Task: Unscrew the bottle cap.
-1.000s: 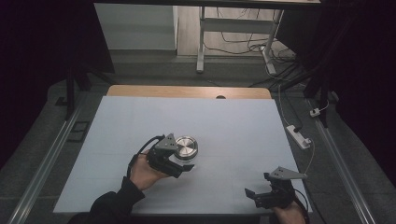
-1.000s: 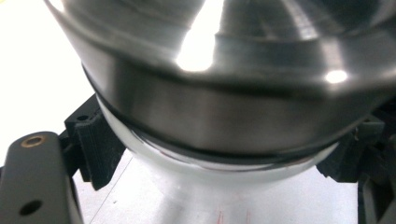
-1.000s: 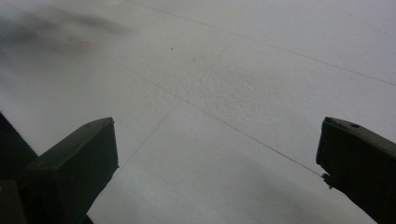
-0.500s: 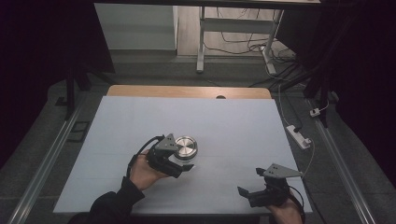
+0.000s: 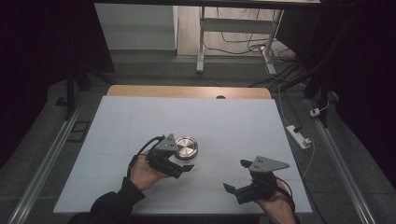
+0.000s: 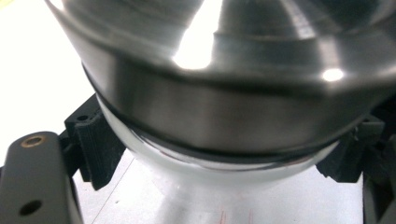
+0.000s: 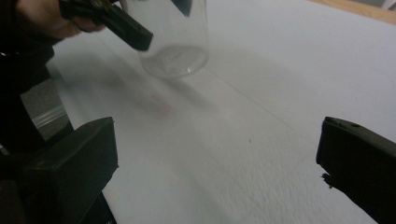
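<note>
I am watching the left gripper [image 5: 180, 161] pinching a clear jar [image 7: 173, 42] just under its metal lid [image 5: 186, 146], its jaws pressing on both sides of the glass. The jar is standing on the white table [image 5: 233, 126], at about seven o'clock from the table's centre. The right gripper [image 5: 239, 179] is hovering at about four o'clock from the jar, jaws spread with nothing between them. Something pale, perhaps powder, is lying in the jar's bottom.
</note>
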A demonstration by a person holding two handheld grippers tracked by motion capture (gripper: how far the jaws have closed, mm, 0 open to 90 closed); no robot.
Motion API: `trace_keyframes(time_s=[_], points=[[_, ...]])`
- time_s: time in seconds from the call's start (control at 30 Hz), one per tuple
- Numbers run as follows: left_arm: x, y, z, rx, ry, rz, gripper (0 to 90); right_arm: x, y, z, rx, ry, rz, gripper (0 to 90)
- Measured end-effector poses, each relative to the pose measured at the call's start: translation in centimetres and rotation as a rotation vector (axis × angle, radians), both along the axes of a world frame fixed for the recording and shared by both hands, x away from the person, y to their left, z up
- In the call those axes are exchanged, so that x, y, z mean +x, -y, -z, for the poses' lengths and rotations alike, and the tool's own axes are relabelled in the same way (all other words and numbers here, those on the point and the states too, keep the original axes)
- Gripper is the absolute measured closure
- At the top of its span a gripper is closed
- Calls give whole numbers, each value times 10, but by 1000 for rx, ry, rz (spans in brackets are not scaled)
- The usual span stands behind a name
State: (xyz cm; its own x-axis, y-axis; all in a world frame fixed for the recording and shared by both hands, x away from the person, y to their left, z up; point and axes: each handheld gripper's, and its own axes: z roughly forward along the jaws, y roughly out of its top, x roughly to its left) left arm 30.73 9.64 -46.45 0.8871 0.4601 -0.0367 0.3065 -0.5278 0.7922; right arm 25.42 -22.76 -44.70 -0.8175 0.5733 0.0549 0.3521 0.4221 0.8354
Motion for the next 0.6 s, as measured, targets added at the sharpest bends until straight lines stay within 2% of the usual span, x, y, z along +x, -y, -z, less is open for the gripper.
trace_keyframes(time_s=[0.13,0.33,0.6], points=[[0,0,0,-2,1,-1,156,5,-9,-4,8,5,-27,0],[-1,3,2,2,-2,2,156,17,-31,-9,23,-12,-74,0],[-1,3,1,6,0,5,156,32,-50,-17,20,9,-90,0]])
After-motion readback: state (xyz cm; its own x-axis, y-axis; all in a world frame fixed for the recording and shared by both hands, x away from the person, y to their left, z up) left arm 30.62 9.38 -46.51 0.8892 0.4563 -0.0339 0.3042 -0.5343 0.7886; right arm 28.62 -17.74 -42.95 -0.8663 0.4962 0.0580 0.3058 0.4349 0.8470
